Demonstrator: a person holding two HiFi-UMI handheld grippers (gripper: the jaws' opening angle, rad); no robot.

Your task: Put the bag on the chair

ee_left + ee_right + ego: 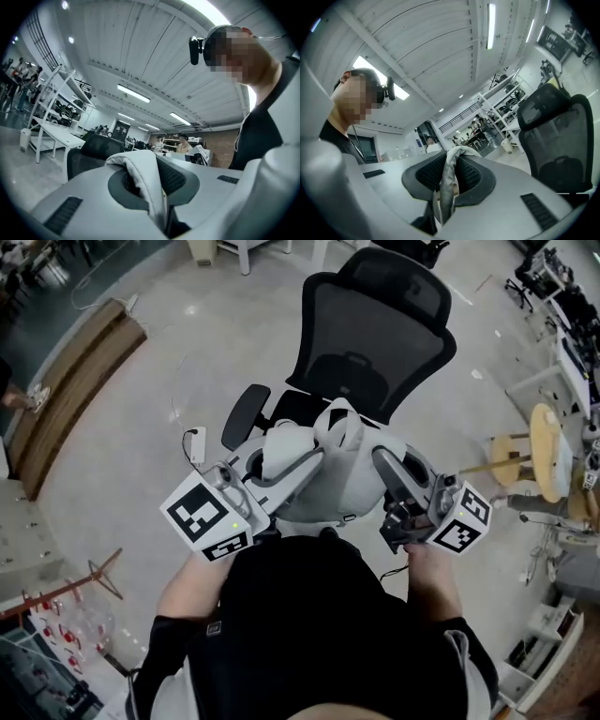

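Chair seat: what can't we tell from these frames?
- Head view: chair seat mostly hidden under the bag; contact unclear.
- Head view: bag's near edge hidden by the person's torso.
- Both gripper views: only a pinched fold of bag shows; rest below the frame edge.

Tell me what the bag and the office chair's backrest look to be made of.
The bag: soft, matte white fabric. It slumps and folds, and the left gripper view shows a woven texture on the pinched fold. Canvas or synthetic, I cannot tell. The office chair's backrest: black mesh, semi-sheer with an even open weave, likely synthetic.
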